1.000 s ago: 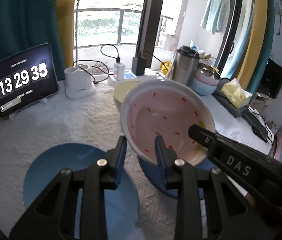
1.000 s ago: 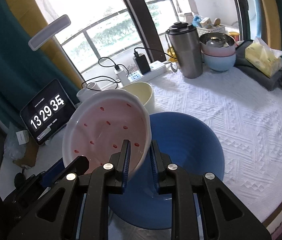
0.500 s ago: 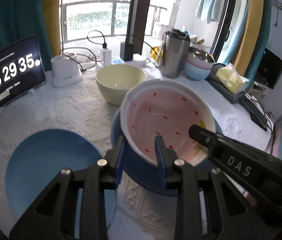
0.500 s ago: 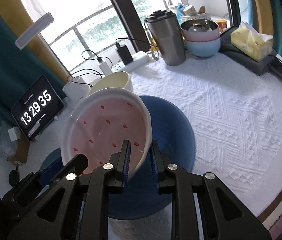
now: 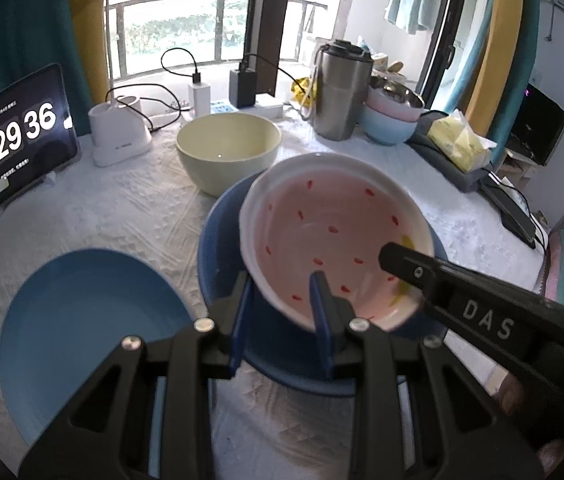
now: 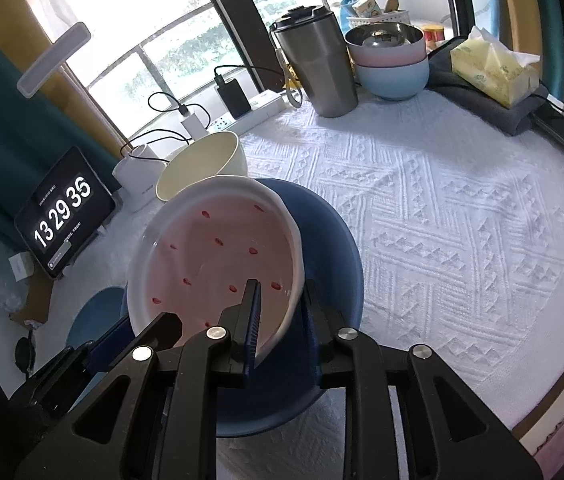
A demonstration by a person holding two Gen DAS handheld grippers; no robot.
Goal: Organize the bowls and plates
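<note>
Both sets of jaws pinch the rim of the pink speckled bowl (image 5: 334, 236) at frame centre, above the dark blue bowl (image 6: 322, 232). The left gripper (image 5: 282, 300) holds narrow; the right gripper (image 6: 279, 312) has just been opening slightly around the rim, and is marked "DAS". The tablet (image 5: 13, 140) reads 13 29 36.

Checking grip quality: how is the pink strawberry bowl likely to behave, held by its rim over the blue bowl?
The pink strawberry bowl looks glazed, so probably slippery between the pads. It hangs tilted over the dark blue bowl, so it could tip if released unevenly. Likely ceramic, rigid and chippable.
</note>
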